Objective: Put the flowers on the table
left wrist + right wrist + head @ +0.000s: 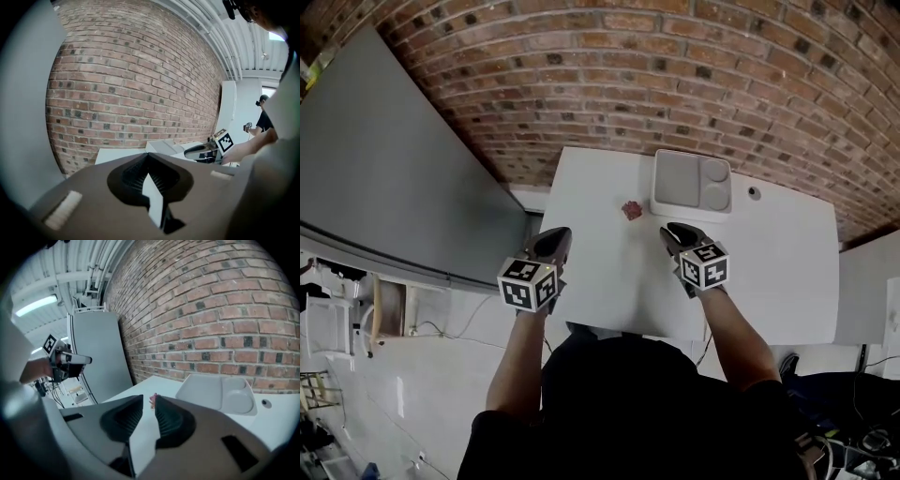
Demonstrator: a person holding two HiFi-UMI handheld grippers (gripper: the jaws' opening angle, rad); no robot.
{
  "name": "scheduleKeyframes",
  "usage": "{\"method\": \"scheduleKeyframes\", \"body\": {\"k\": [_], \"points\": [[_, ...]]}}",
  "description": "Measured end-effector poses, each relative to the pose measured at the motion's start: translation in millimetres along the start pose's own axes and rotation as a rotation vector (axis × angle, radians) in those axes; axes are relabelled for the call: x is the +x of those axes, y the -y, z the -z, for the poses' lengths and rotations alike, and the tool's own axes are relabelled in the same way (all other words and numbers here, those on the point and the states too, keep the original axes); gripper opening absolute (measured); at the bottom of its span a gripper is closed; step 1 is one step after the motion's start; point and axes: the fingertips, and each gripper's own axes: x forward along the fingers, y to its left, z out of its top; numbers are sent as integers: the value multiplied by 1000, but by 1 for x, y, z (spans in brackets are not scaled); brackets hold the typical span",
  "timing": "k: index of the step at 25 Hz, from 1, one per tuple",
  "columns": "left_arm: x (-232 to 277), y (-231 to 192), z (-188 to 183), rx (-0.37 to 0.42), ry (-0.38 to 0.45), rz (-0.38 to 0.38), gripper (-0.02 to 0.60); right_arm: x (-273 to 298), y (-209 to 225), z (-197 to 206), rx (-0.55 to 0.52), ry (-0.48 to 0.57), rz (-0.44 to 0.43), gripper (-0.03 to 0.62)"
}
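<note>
Left gripper [146,155] first: its jaws are pressed together at the tips, with nothing between them. The right gripper [149,399] has its jaws a narrow slit apart and they're not holding anything either. Looking along that slit you can see the flower [153,400] sitting further out on the surface [140,391].

From the head view, both grippers are held up over the near half of the white surface [609,281], left gripper [553,239] near its left edge and right gripper [675,230] more toward the middle. The flower [632,210] is a small pinkish-red thing lying flat on the surface, ahead of the two grippers and roughly between them, a bit closer to the right one. Only bare surface sits between it and the jaws.

Just to the right of the flower, not touching it, there's a light grey tray [680,178] with one big compartment and two round ones, pushed up by the far edge. Right of the tray there's a little round hole [754,192] in the surface. A brick wall [675,75] runs behind everything, and a big grey panel [384,169] leans off to the left. In the left gripper view you can also spot another person [265,117] standing way back on the right.
</note>
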Motion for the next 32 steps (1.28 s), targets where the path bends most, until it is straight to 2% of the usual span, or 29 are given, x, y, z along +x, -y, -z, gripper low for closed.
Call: {"method": "scheduleKeyframes", "body": {"k": [2,6,15,24,32], "points": [[-9,-10,-12,19,19,-29,9,-12,-9,-18,32,53,-33,64],[-30,-31,-39,46,58,-70,9,-30,-31,-51,26,142,-54,43],[-54,-26,-60,99,86,46,9,-45,-69,-85,14,214,-15,15],[-78,-58,-69,102,131,78,9,-45,-113,-144,3,361,13,12],[-91,-73,-65,144,152,105,9,-44,-151,-159,6,463,36,12]]}}
